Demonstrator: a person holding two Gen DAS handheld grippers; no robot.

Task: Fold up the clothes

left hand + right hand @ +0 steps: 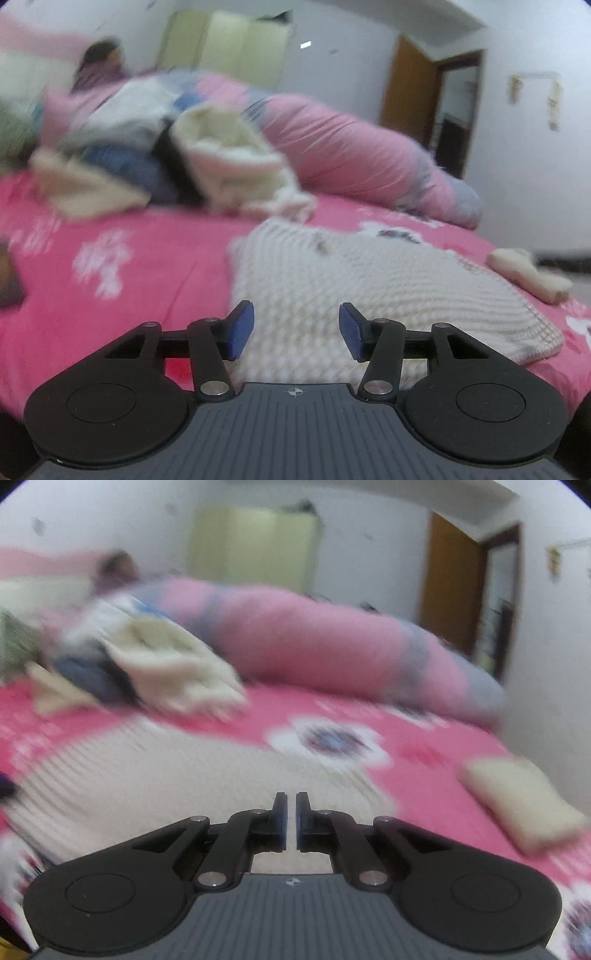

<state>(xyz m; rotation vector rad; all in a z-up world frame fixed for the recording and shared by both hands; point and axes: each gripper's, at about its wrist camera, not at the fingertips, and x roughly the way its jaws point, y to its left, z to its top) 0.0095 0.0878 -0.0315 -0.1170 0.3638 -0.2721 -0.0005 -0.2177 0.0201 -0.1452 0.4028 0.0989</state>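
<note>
Hovering tongs (296, 330) over unlabelled knit sweater (369, 291)

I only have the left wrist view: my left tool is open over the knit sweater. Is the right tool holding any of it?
Observer: No. The right tool is shut, with nothing between its pads.
Operator: What is under it?
Observer: The cream knit sweater; its ribbed fabric fills the lower left of the right wrist view.
Operator: And straight ahead of it?
Observer: A white flower print with a blue centre on the pink sheet, just past the sweater's far edge.
</note>
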